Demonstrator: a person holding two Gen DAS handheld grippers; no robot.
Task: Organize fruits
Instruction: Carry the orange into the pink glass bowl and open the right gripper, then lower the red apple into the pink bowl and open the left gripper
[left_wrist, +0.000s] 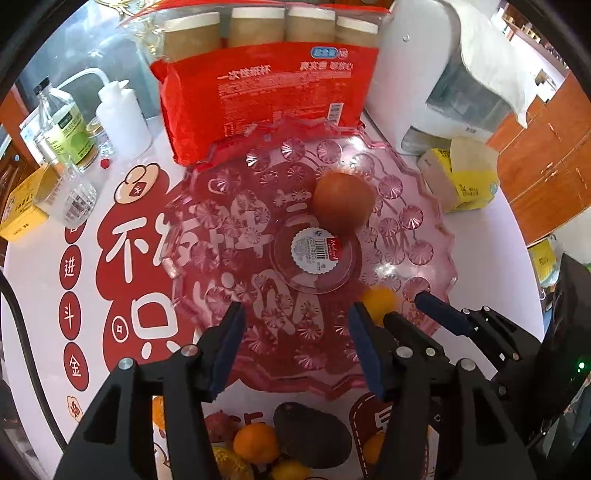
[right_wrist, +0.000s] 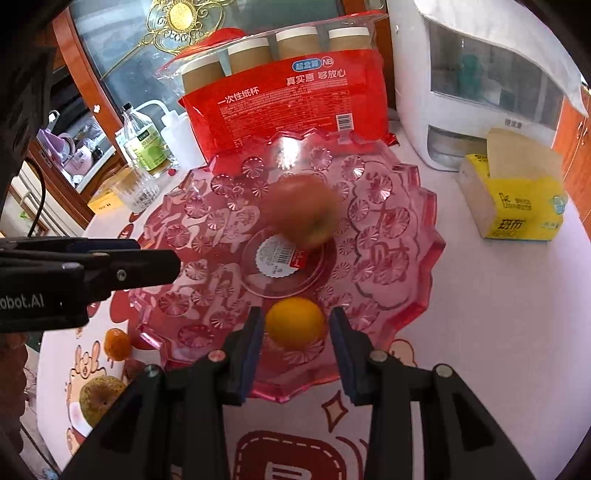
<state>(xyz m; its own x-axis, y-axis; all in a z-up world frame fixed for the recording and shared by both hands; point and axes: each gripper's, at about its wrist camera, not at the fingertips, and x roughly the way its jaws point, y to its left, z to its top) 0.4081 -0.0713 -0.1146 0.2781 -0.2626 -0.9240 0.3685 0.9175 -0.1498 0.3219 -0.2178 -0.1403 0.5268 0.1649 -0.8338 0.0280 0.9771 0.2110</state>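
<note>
**Clutter around the red cup pack**

A red pack of paper cups (right_wrist: 291, 96) stands at the back of the white surface (right_wrist: 498, 314), which carries red printed cartoon graphics. Right of the pack sits a white appliance (right_wrist: 480, 85) with a clear window, a white cloth (left_wrist: 491, 59) draped over its top. In front of the appliance lies a yellow tissue pack (right_wrist: 517, 199). Left of the cup pack stand a white squeeze bottle (left_wrist: 123, 114) with a bent spout, a clear bottle with a green label (left_wrist: 68, 129), a clear glass (right_wrist: 136, 190), and a yellow box (left_wrist: 22, 206). A small red cap (left_wrist: 105, 162) lies near the bottles.
</note>
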